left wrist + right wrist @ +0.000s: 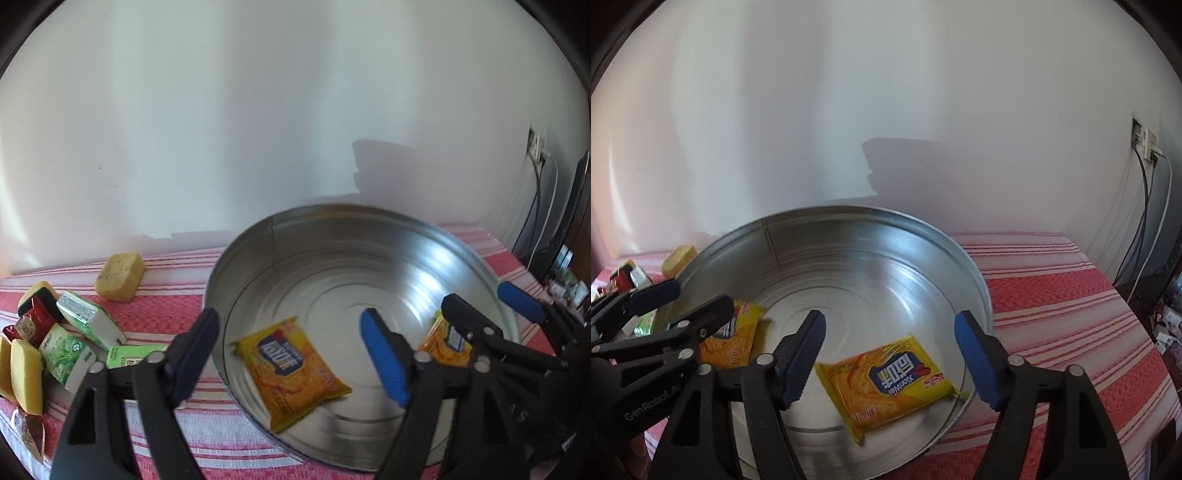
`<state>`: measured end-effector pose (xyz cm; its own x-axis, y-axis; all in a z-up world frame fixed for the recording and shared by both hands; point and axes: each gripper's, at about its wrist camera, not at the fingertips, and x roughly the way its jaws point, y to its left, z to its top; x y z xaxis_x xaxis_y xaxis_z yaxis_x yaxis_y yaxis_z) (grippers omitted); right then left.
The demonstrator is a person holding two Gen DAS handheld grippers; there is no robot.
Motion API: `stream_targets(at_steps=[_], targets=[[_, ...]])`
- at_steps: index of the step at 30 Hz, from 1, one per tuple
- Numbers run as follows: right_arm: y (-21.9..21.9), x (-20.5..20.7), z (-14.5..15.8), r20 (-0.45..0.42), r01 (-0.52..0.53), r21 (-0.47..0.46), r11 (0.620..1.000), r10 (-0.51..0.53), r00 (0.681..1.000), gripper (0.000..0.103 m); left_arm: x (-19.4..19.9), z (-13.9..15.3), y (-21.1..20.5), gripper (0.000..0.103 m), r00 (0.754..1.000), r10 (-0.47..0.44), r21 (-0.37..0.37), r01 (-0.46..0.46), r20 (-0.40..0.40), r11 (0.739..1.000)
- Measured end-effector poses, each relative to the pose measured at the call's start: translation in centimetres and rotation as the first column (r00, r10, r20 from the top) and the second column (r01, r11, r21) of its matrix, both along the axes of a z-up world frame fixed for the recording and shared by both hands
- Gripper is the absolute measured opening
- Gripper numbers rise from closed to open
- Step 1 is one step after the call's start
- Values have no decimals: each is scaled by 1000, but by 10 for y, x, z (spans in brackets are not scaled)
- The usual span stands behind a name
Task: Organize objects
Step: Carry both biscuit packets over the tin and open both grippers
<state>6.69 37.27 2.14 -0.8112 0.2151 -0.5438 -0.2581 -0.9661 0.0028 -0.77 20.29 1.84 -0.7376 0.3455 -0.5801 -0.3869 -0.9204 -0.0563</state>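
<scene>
A round metal tub (332, 236) (849, 229) stands on the red striped cloth. Two yellow cracker packets lie flat inside it. In the left wrist view one packet (291, 369) lies below my open left gripper (291, 358), and the second packet (448, 341) is partly hidden by my right gripper (491, 302), which is open. In the right wrist view my open right gripper (892, 354) hovers over one packet (886, 380), and my left gripper (690, 295) covers part of the other packet (733, 336). Both grippers are empty.
Left of the tub lie green-and-white cartons (90, 325), yellow sponges (120, 277), a green-backed sponge (37, 293) and red sachets (27, 326). A white wall rises behind. Cables and a socket (1145, 147) hang at the right. The table's right edge (1145, 332) drops off.
</scene>
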Motion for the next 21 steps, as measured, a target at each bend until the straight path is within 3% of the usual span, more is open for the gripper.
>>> stream_targets(at_steps=[1,2,5,12,16,21], targets=[[3,3,3,-22,11,-19,1000,-11,1000,82,4,0,-3,101,1000,9,16,-8,-13,1000],[6,6,4,-40,17,-37,999,-19,999,84,3,2,-2,103,999,19,28,-18,-31,999],[12,15,9,-94,27,-91,995,-35,995,91,15,7,-3,103,995,28,11,-27,-91,1000],[6,26,13,-185,14,-97,995,-32,982,92,34,13,-8,103,979,66,-66,-80,-194,995],[-2,31,16,-237,31,-44,999,-40,971,92,41,10,-27,103,966,110,-96,-136,-235,986],[-16,38,17,-281,49,42,998,-35,959,92,45,7,-61,103,962,150,-100,-176,-229,979]])
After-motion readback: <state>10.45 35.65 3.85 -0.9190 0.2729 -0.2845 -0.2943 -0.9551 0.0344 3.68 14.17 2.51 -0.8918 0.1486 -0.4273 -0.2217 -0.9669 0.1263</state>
